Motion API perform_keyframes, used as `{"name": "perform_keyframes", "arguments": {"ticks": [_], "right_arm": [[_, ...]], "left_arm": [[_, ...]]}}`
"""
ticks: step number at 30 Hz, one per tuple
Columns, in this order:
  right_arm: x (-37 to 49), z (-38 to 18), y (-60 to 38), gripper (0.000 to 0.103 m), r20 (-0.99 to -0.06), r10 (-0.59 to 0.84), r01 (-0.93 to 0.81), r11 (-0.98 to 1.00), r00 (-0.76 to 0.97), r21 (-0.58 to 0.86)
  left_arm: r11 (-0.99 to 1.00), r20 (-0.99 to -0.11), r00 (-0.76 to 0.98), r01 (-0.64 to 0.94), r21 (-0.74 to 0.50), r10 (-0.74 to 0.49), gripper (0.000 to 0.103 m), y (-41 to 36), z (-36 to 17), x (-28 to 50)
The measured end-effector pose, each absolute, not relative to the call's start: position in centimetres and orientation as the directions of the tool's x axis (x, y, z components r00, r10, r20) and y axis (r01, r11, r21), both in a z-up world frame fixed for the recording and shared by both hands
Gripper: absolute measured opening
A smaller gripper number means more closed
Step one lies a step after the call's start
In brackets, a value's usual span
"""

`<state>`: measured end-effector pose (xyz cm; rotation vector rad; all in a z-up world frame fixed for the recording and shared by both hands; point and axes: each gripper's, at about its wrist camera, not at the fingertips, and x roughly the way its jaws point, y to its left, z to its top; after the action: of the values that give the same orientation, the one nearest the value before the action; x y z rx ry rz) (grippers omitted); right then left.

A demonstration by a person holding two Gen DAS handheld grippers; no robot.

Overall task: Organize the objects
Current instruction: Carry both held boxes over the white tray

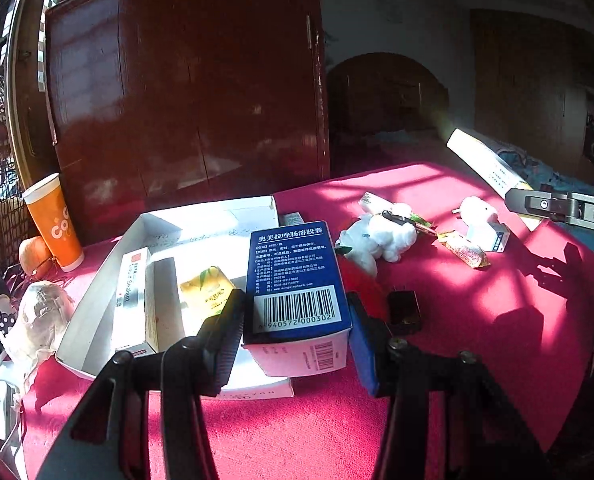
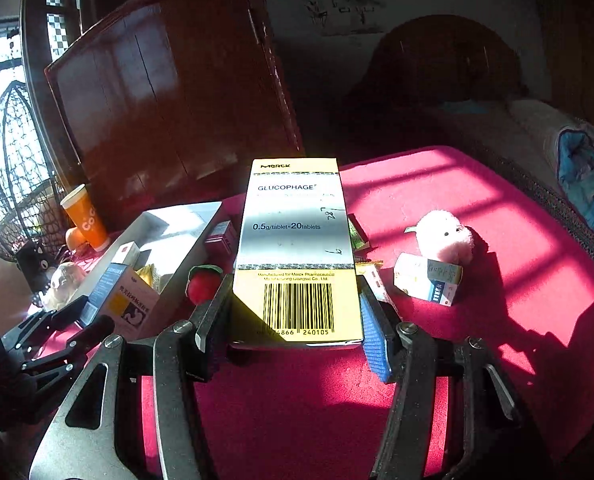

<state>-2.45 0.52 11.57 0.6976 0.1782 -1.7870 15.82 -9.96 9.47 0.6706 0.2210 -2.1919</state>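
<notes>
At frame centre, the left hand-held gripper (image 1: 296, 330) clamps a blue medicine box (image 1: 295, 280) over the white tray (image 1: 97, 292), while the right hand-held gripper (image 2: 297, 320) clamps a yellow Glucophage box (image 2: 295, 248) above the red table (image 2: 477, 320).

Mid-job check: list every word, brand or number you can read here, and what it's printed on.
"Merck", "GLUCOPHAGE", "0.5g/tablet×20tablets", barcode digits ending "866 240105": yellow box in the right gripper.
Chinese title, barcode "940572 000302": blue box in the left gripper; its small print is too small to read.
"Liquid Sealant", partly legible: white carton in the tray.
"CO", cut off: orange cup.
Small box by the plush toy: too blurred.
</notes>
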Motion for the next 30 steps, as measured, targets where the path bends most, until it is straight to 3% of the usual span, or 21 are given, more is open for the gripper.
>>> {"name": "perform_keyframes", "arguments": {"ticks": [30], "right_arm": [[4.9, 15.8, -6.6, 0.056, -0.531, -0.847, 0.969, -0.148, -0.02, 0.199]], "left_arm": [[-0.436, -0.528, -0.339, 0.898, 0.066, -0.779, 0.049, -16.7, 10.7, 23.5]]}}
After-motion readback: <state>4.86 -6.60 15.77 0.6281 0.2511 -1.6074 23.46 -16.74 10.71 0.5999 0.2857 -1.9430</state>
